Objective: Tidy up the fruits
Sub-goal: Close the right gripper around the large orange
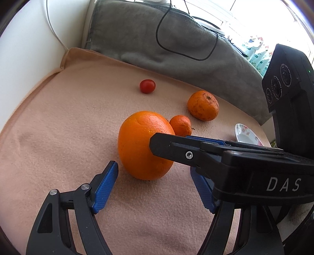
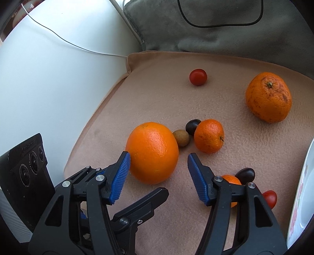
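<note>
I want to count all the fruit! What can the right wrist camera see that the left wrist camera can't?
Only the right wrist view shows the round tan fruit, two dark fruits, a half-hidden small orange and a second red tomato. Only the left wrist view shows the bright window. Both show the big orange, small mandarin, spotted mandarin, far tomato and flowered plate.

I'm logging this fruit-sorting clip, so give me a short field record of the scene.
surface: pink blanket
target: big orange, on the blanket
right gripper: open around the big orange, one pad at its side
left gripper: open, empty, just short of the orange
other fruit: two mandarins, cherry tomato
plate: at the blanket's edge
</note>
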Demonstrator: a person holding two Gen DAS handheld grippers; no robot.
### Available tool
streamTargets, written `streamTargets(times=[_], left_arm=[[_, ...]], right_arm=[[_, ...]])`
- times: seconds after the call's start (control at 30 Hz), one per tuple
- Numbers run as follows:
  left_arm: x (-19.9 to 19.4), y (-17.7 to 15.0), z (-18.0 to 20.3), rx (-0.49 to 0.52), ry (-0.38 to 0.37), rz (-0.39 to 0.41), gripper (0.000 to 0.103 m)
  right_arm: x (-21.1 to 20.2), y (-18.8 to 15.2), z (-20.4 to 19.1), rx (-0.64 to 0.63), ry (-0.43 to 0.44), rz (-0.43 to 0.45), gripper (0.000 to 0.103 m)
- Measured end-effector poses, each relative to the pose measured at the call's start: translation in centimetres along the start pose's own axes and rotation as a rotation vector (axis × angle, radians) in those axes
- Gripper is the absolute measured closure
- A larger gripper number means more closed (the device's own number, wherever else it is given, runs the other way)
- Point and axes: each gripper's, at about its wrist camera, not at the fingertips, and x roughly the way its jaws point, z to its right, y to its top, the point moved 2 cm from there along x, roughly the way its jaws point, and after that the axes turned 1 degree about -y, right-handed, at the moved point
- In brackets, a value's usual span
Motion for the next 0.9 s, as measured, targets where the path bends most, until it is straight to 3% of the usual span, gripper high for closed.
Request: streamTargets(times=[0.23,0.43,0.9], left_arm=[[0.4,0.3,-0.3,-0.004,0.0,-0.001,0.032],[0.6,0.3,-1.0,-0.016,0.007,0.001,0.042],[0.6,0.2,-1.3,-0.026,0.0,0.014,0.044]], right_arm=[[0.6,0.5,-0.1,0.002,0.018,-0.007,0.039],[1.3,0.9,-0.3,0.001,0.037,-0.016,0.039],[2.9,1.6,-0.4,0.004,0.074,-0.038,0.039]])
